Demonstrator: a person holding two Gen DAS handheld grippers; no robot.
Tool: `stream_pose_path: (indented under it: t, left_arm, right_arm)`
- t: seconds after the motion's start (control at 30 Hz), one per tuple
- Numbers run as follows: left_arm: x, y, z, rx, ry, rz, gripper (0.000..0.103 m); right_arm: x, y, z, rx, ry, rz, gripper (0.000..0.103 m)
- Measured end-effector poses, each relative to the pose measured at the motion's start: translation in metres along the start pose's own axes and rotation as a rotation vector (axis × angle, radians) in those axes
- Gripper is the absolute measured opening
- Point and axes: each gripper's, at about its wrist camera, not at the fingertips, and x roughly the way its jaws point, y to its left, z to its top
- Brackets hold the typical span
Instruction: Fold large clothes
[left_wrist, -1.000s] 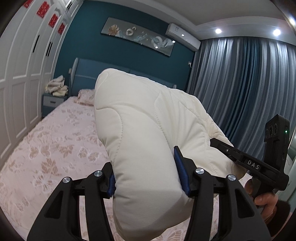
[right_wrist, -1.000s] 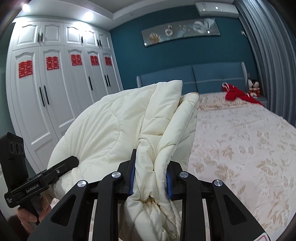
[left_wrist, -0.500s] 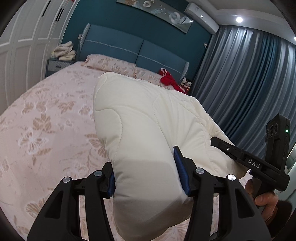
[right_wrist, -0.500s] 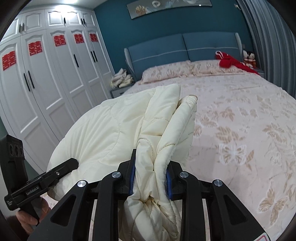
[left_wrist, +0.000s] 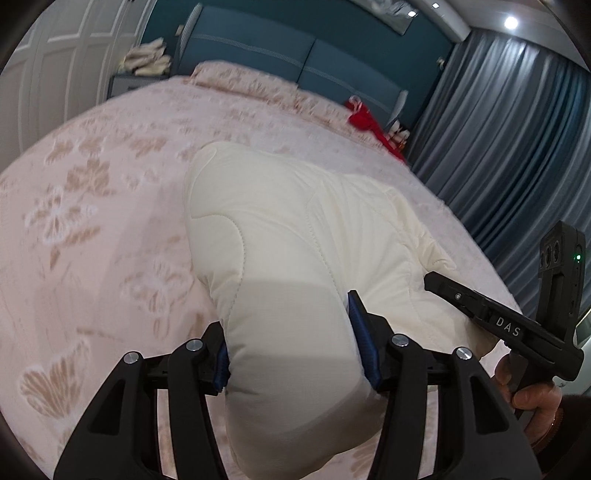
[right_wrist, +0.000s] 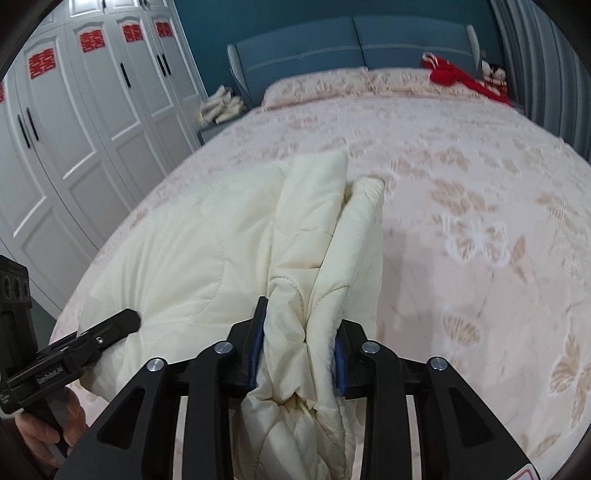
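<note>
The quilt is being carried down toward the bed, so the step in hand is judged to be the laying of a folded portion onto the bedspread. A thick, rounded fold is clamped in the left gripper, whose jaws stand fairly wide around the padding and have just been opening a little, with the fabric between the pads and pressed by them. A bunched, pleated edge is clamped in the right gripper, whose jaws stand narrower and have likewise just been easing apart, the cloth still pinched between the blue pads. The quilt is held above the near end of the bed, between the two grippers, its bulk sagging toward the bedspread; whether it already rests there cannot be told. Both grippers are angled downward and forward toward the headboard, side by side and near each other, each held by a hand at its grip. For the next move, a level lowering is called for, so that the fold is set flat and square before the jaws are released and the edges are aligned.
</note>
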Motion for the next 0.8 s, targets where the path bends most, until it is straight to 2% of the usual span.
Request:
stream_pose_path:
  t: [0.03,0.17,0.23,0.33,0.37,0.43,0.5,0.57,0.7,0.8]
  left_arm:
    - [0.002,0.002,-0.003,-0.005,0.009,0.002,0.056]
    - [0.005,0.007,-0.014,-0.031,0.078,0.053,0.07]
    - [-0.002,0.009,-0.016,-0.05,0.098,0.09,0.077]
    - [-0.025,0.005,-0.014,-0.044,0.073,0.152,0.078]
    - [-0.034,0.002,-0.011,-0.036,0.064,0.195,0.078]
    - [-0.048,-0.004,-0.004,-0.025,0.051,0.255,0.078]
    - [-0.057,-0.011,0.009,-0.026,0.047,0.298,0.078]
    - [-0.059,-0.02,0.023,-0.016,0.057,0.322,0.075]
    - [-0.043,-0.046,0.045,0.013,0.081,0.354,0.07]
    - [-0.024,-0.055,0.051,0.028,0.116,0.375,0.069]
  right_arm:
    - [0.002,-0.002,-0.003,0.007,0.014,0.003,0.035]
    - [0.001,-0.017,-0.009,0.084,0.061,0.022,0.055]
    - [-0.013,-0.022,-0.011,0.131,0.062,0.026,0.056]
    - [-0.041,-0.022,-0.008,0.157,0.037,-0.008,0.056]
    - [-0.052,-0.02,-0.005,0.157,0.013,-0.019,0.054]
    - [-0.07,-0.013,0.004,0.143,-0.029,-0.025,0.04]
    - [-0.072,-0.002,0.018,0.113,-0.021,-0.023,0.013]
    - [-0.067,0.013,0.034,0.07,-0.003,-0.015,0.005]
    - [-0.04,0.035,0.049,-0.015,0.044,-0.051,0.002]
    - [-0.017,0.037,0.047,-0.026,0.097,-0.081,0.002]
